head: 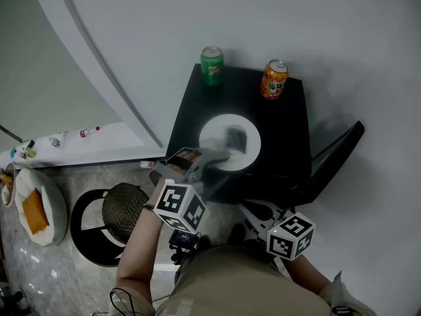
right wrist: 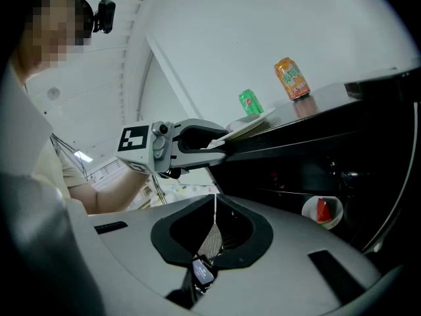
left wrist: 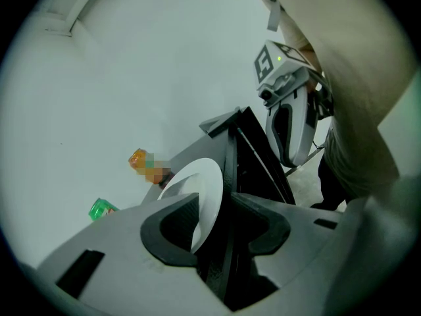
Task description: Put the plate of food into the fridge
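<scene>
one round white plate (head: 214, 142), a dark lump of food (head: 235, 137) at its middle, sits atop the black fridge (head: 289, 147) with two cans — green can (head: 212, 65), orange can (head: 274, 79); the left gripper (left wrist: 221, 206), half closed, pinches its near rim. the right gripper (right wrist: 214, 206) is closed tight — empty.

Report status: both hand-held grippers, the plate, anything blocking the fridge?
Left hand-held gripper closed on plate rim, atop fridge. Right hand-held gripper shut, empty. Fridge door open; small bowl inside; green can, orange can clear of plate.
</scene>
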The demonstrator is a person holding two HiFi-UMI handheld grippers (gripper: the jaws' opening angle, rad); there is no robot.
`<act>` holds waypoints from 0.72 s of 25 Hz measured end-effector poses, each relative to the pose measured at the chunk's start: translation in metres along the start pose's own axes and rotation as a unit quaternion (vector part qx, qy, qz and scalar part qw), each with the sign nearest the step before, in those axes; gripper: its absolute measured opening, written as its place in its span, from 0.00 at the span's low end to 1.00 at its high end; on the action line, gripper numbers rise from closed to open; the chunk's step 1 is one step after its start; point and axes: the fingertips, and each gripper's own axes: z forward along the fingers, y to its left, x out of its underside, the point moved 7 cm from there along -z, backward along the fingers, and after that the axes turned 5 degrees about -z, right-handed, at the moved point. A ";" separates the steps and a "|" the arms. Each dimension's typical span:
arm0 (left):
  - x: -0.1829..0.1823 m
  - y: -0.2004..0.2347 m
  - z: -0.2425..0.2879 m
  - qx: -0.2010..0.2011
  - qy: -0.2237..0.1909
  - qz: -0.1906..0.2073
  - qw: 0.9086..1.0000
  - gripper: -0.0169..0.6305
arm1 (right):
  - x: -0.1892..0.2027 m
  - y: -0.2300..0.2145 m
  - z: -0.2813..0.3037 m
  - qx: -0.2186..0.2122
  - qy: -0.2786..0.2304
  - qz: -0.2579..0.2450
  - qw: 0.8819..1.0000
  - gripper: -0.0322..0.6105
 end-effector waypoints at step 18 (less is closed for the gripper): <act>-0.003 -0.003 -0.010 -0.009 -0.008 -0.005 1.000 0.18 | -0.019 0.001 0.006 -0.018 -0.012 -0.007 1.000 0.08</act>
